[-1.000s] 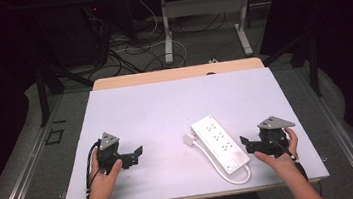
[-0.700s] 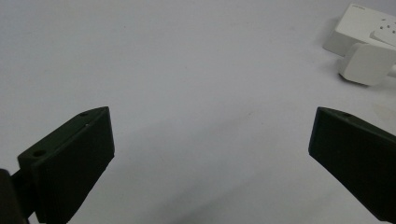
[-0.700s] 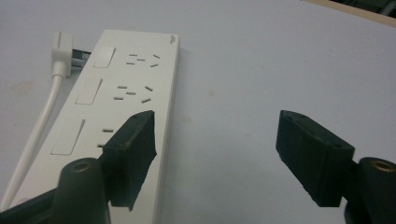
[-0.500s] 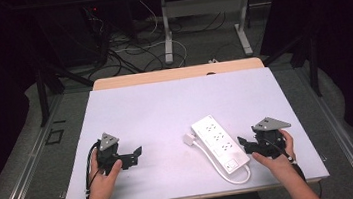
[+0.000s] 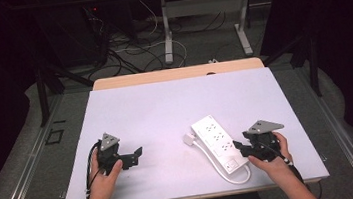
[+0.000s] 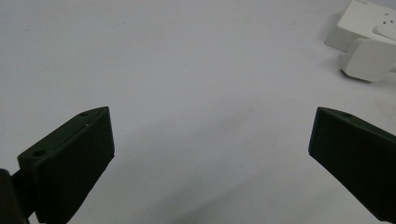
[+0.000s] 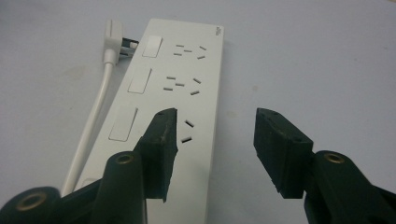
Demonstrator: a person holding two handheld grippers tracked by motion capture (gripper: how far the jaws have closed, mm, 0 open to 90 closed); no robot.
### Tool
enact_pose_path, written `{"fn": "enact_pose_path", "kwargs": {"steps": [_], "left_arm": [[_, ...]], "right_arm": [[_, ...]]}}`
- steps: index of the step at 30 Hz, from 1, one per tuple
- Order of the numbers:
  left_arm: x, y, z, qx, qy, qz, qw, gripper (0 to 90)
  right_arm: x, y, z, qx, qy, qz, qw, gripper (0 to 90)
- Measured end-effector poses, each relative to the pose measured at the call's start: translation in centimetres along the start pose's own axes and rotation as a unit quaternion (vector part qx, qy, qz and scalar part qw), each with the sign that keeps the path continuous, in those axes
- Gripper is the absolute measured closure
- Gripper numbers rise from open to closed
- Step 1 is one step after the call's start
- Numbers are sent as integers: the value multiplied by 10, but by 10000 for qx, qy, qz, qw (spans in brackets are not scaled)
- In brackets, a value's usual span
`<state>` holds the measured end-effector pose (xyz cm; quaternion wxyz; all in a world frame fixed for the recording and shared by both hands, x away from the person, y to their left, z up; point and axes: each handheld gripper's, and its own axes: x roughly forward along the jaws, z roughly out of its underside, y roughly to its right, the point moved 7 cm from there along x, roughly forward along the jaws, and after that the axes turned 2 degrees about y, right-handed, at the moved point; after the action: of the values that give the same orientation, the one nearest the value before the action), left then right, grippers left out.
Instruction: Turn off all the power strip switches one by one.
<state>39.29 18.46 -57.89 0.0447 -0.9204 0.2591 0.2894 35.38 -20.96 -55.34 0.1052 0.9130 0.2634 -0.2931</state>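
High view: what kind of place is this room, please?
Probably a lab or recording workshop, not a home. A white table stands in a dark room, loose cables lie on the floor behind it beside a desk frame, and a person holds the left gripper and the right gripper near a power strip.

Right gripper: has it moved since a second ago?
Yes. In the high view the right gripper has edged left, closing on the near end of the power strip, which stayed put.
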Motion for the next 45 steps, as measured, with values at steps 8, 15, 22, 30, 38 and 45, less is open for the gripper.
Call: {"fn": "enact_pose_path", "kwargs": {"steps": [8, 15, 22, 30, 38, 45], "left_arm": [[0, 0, 0, 9, -23, -5, 10000, 0], [0, 0, 0, 19, -24, -1, 10000, 0], [0, 0, 0, 16, -27, 5, 10000, 0], [1, 1, 0, 19, 19, -9, 10000, 0], [0, 0, 1, 35, -45, 0, 10000, 0], [0, 0, 1, 27, -2, -20, 10000, 0]], "right_arm": [[1, -14, 1, -101, -139, -175, 9997, 508], [0, -24, 1, -256, -264, -377, 9986, 589], [1, -29, 2, -340, -348, -473, 9977, 723], [1, -35, 5, -422, -549, -675, 9953, 844], [2, -43, 10, -513, -917, -933, 9901, 900], [0, -46, 17, -580, -1031, -954, 9884, 900]]}}
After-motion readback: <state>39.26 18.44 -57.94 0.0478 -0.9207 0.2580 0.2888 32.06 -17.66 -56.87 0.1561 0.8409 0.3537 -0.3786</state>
